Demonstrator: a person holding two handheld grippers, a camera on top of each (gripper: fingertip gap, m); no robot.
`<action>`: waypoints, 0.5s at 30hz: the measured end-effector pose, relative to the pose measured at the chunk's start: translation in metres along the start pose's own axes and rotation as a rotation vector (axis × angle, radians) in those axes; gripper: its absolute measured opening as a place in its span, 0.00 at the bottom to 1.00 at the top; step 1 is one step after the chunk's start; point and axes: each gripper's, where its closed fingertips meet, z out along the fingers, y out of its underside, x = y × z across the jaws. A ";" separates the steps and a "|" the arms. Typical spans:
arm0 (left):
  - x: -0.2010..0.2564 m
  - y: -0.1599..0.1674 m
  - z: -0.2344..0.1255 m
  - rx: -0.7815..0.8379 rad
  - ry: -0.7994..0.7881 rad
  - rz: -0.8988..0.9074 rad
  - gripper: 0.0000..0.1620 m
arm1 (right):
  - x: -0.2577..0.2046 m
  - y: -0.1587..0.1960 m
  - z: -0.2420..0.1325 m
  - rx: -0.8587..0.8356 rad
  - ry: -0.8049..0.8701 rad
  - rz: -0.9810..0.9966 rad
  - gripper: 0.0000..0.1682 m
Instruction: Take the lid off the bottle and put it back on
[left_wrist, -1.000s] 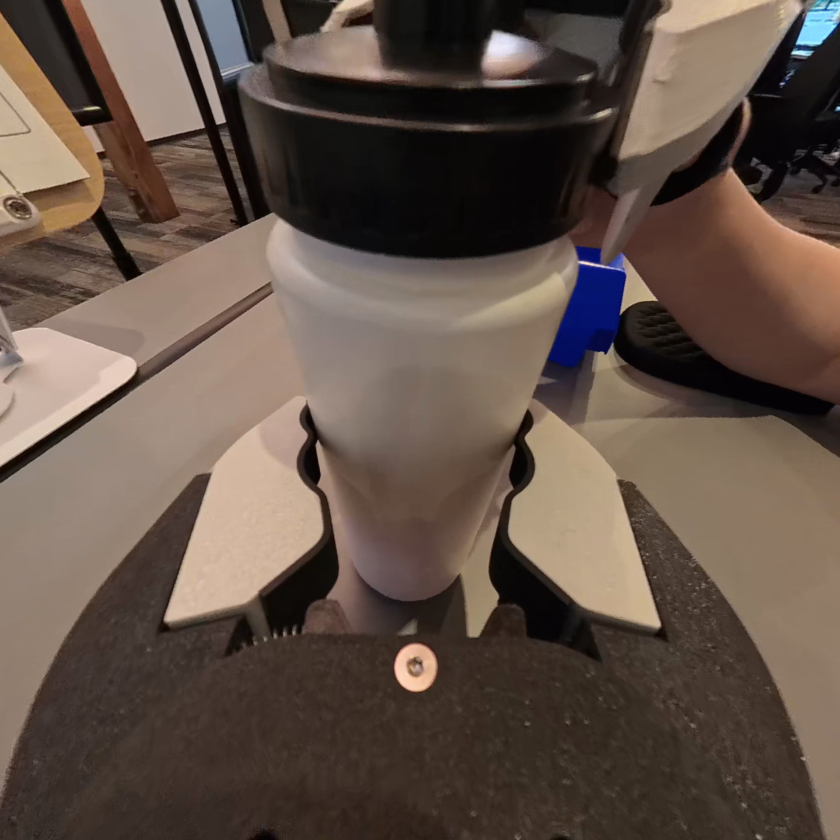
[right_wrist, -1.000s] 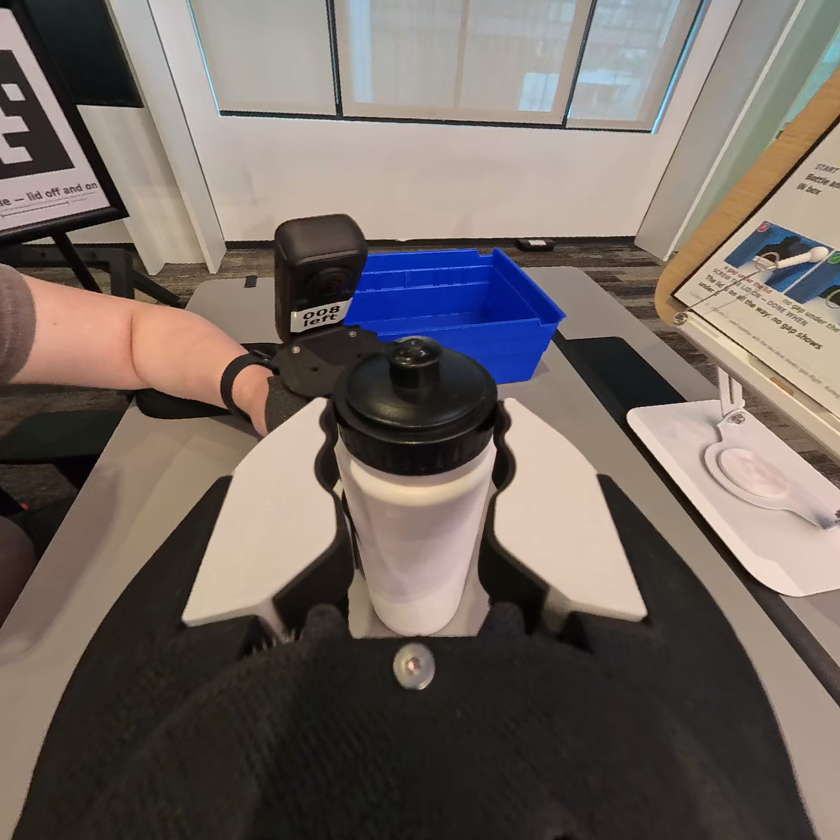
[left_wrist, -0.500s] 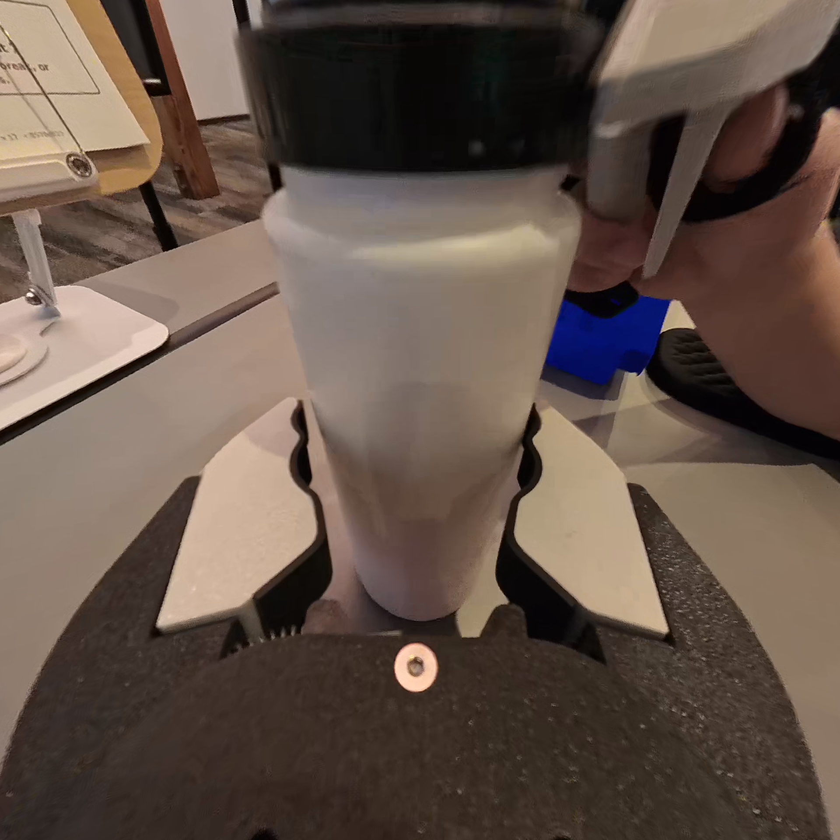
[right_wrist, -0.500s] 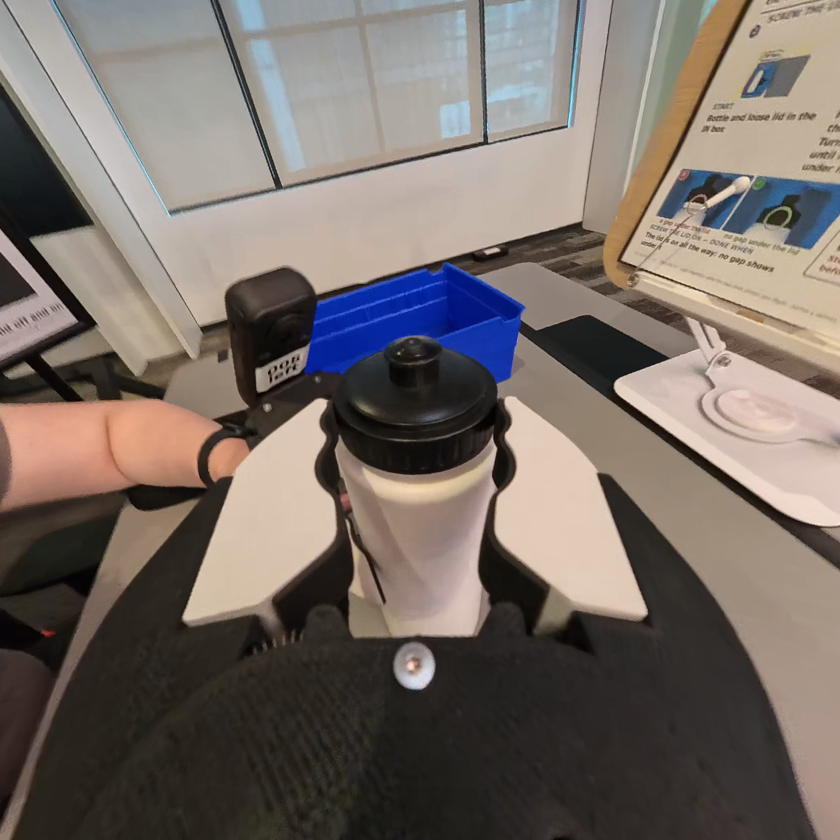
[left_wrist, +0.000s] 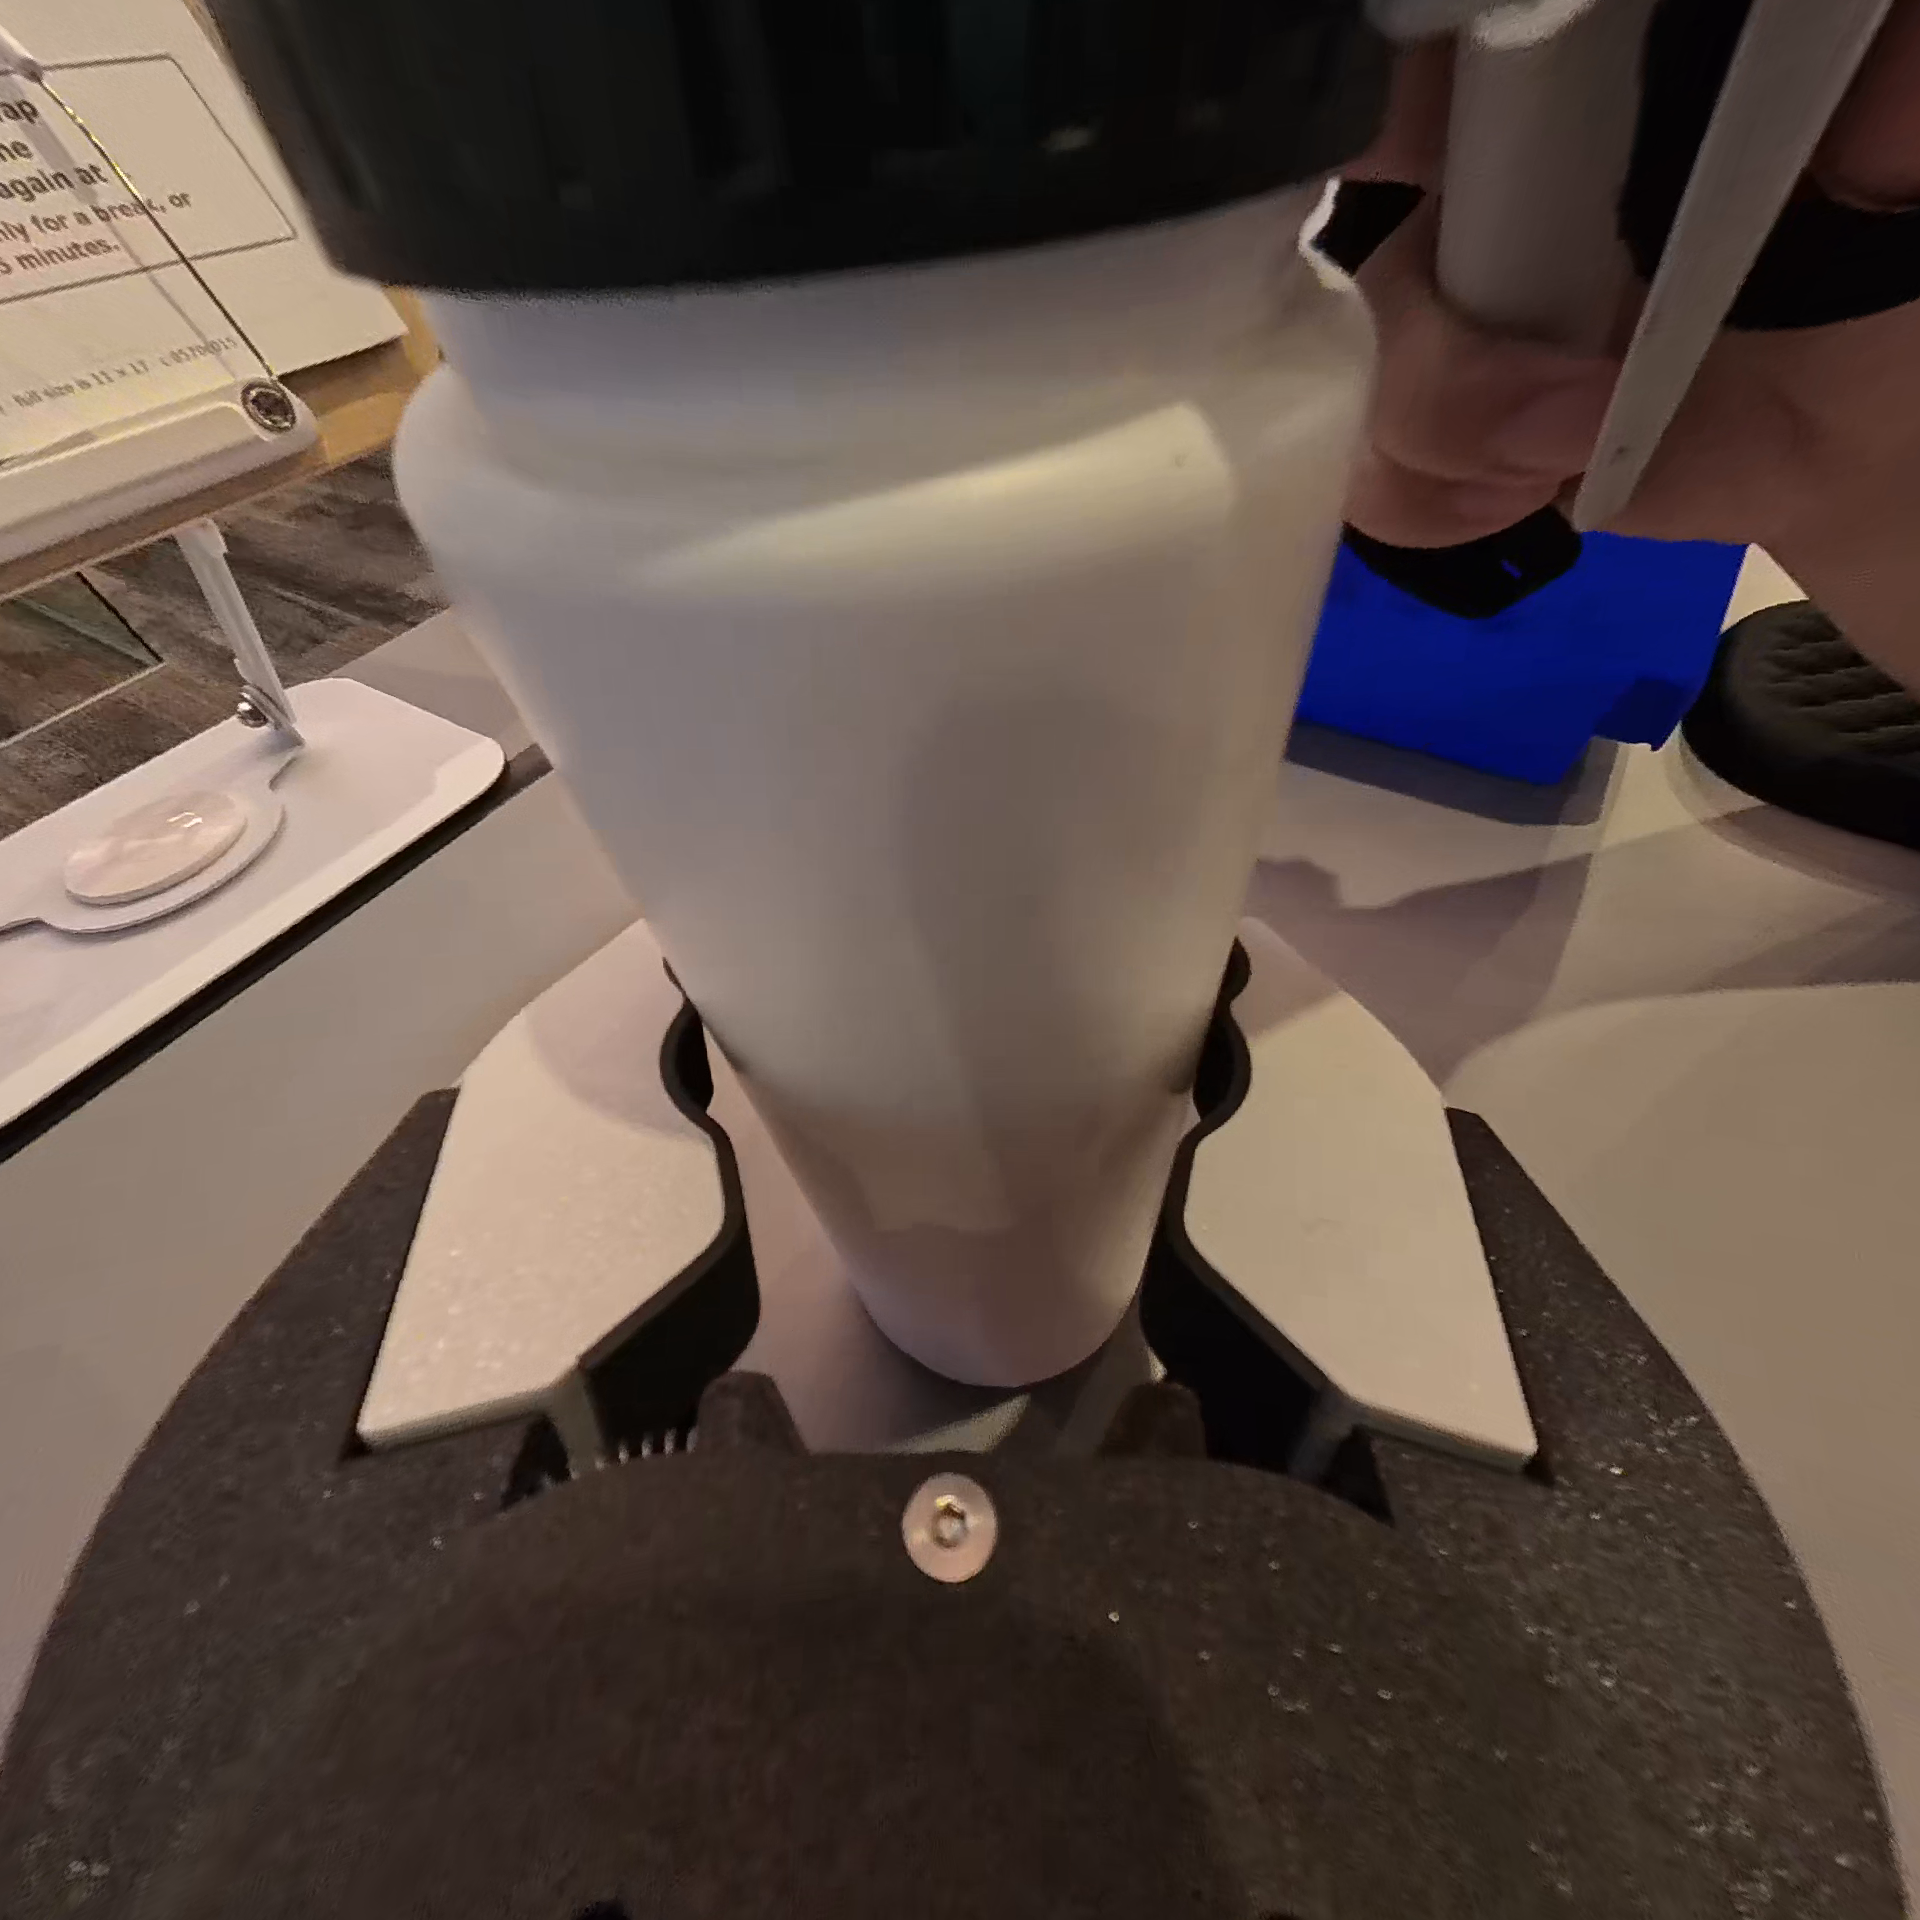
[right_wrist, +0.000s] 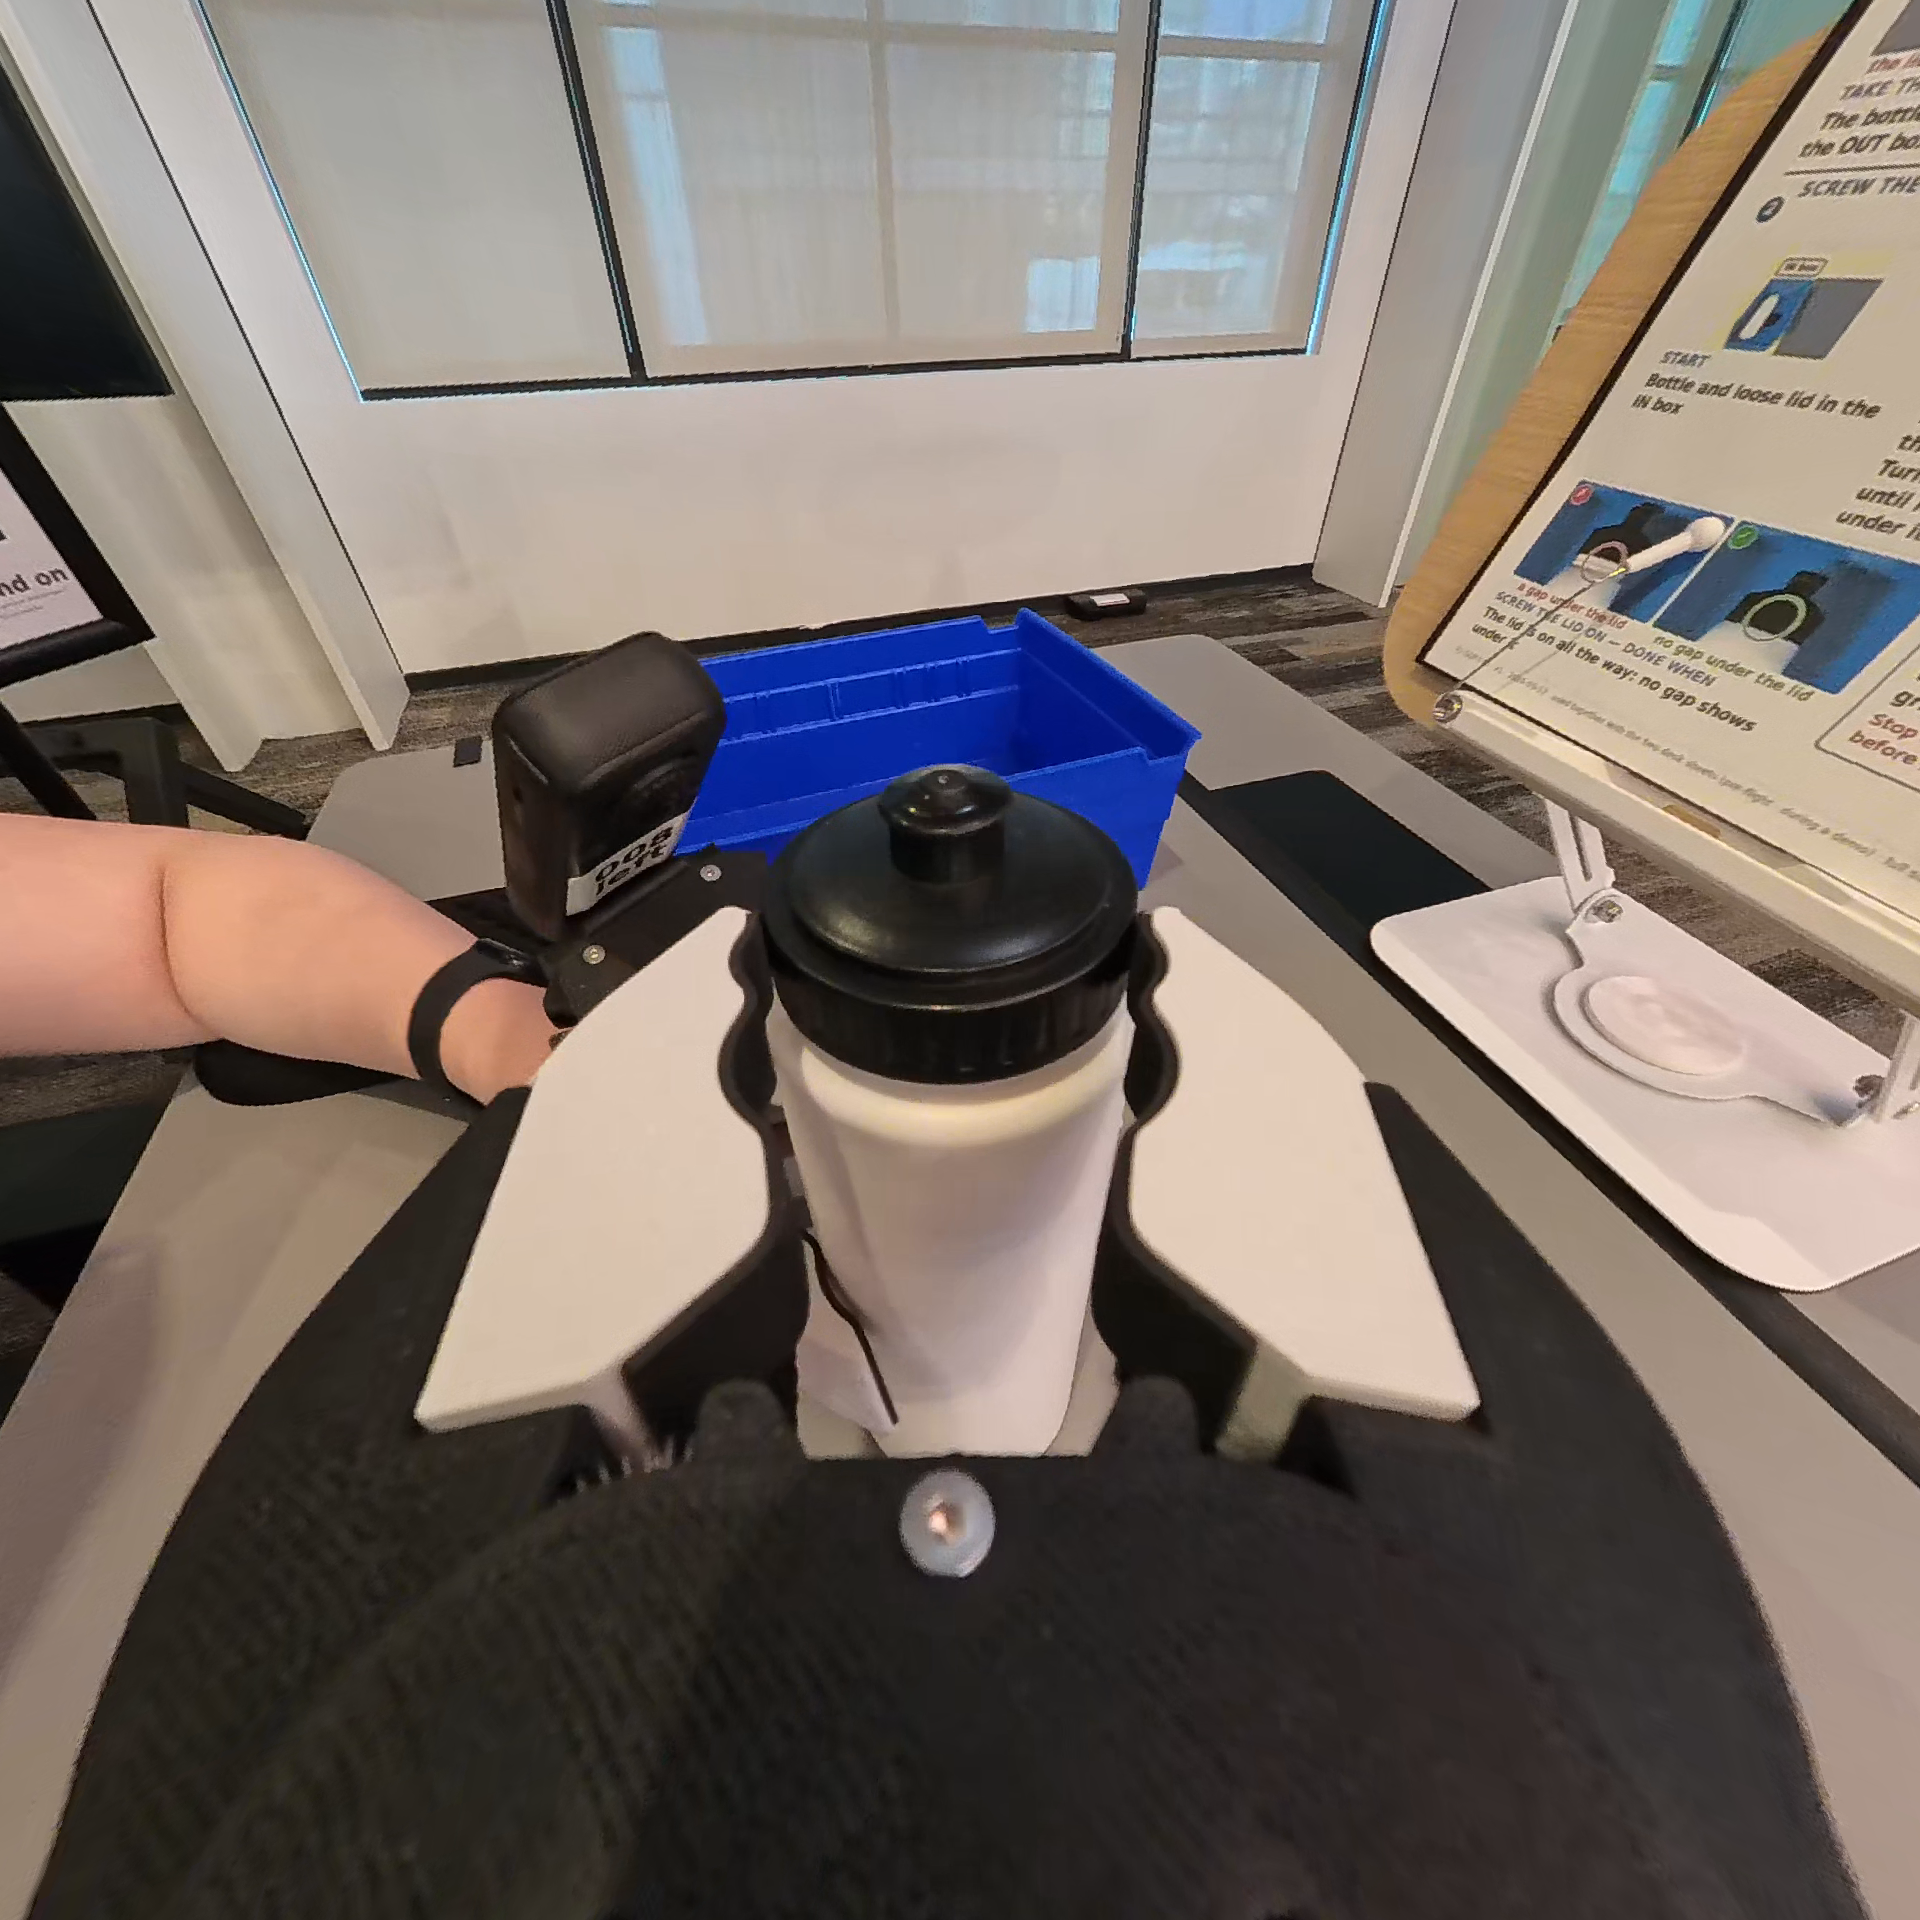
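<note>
A white bottle with a black lid stands between both grippers. My left gripper is shut on the bottle's lower body. My right gripper is shut on the black lid, with the white bottle hanging below it. The lid sits on the bottle's neck. One finger of the right gripper and the hand holding it show at the upper right of the left wrist view. The left gripper's camera and a forearm show behind the bottle in the right wrist view.
A blue bin sits on the grey table behind the bottle; it also shows in the left wrist view. A white stand with an instruction board stands to the right, seen at left in the left wrist view.
Both views have swung, bringing the instruction board further into each. The bottle fills more of the left wrist view. Both grips hold as before, and the lid stays on the bottle.
</note>
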 end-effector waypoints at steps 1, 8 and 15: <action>0.001 -0.001 -0.001 0.012 0.011 -0.001 0.57 | 0.000 0.000 0.000 -0.001 -0.002 -0.002 0.41; 0.003 -0.019 -0.009 0.134 0.051 -0.013 0.54 | -0.004 0.000 -0.001 0.003 -0.052 -0.023 0.41; -0.008 -0.017 -0.005 0.071 -0.081 -0.072 0.54 | 0.007 0.000 0.003 0.008 0.124 0.019 0.41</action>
